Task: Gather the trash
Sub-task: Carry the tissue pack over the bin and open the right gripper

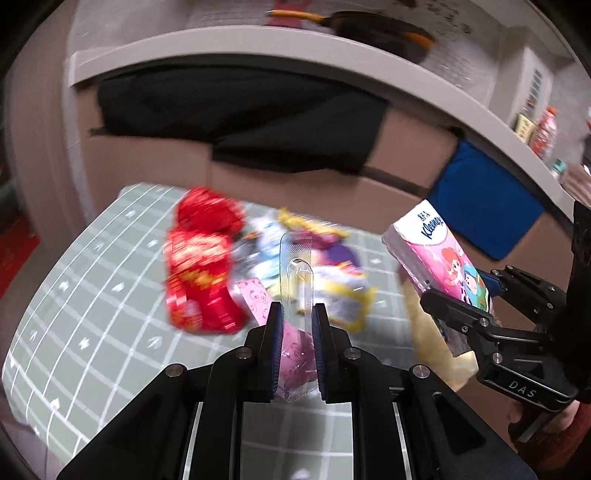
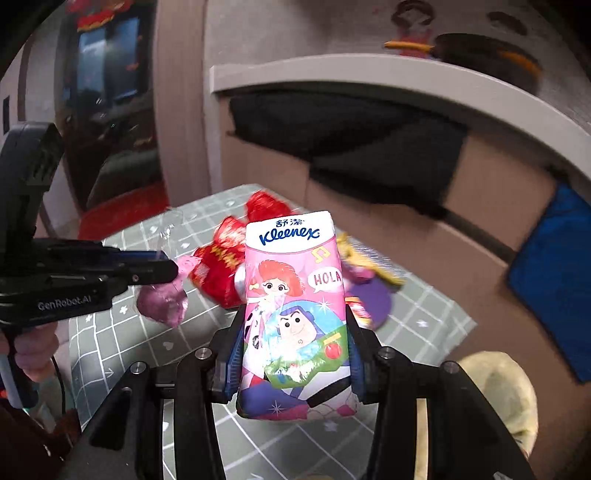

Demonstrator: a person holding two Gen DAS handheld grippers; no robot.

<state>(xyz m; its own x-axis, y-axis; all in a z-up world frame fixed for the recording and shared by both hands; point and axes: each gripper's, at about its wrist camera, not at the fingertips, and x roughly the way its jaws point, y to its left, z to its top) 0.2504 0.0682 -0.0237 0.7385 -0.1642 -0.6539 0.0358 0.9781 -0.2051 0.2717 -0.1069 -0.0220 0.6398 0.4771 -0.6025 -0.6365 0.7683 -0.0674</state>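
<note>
My left gripper (image 1: 297, 314) is shut on a clear plastic wrapper with pink print (image 1: 295, 273), held above the green grid mat (image 1: 92, 295). It shows at the left of the right wrist view (image 2: 162, 271), with the wrapper (image 2: 162, 302) hanging from it. My right gripper (image 2: 295, 332) is shut on a pink Kleenex tissue pack (image 2: 291, 302), held upright above the mat. The pack also shows at the right of the left wrist view (image 1: 436, 254), in the right gripper (image 1: 465, 314). A red wrapper (image 1: 199, 262) and a yellow-purple wrapper (image 1: 332, 269) lie on the mat.
Cardboard boxes (image 1: 155, 162) draped with black cloth (image 1: 240, 107) stand behind the mat, under a white shelf edge (image 1: 221, 40) with a dark pan (image 1: 380, 29). A blue bag (image 1: 480, 199) hangs at the right. A pale yellow bag (image 2: 506, 391) sits to the mat's right.
</note>
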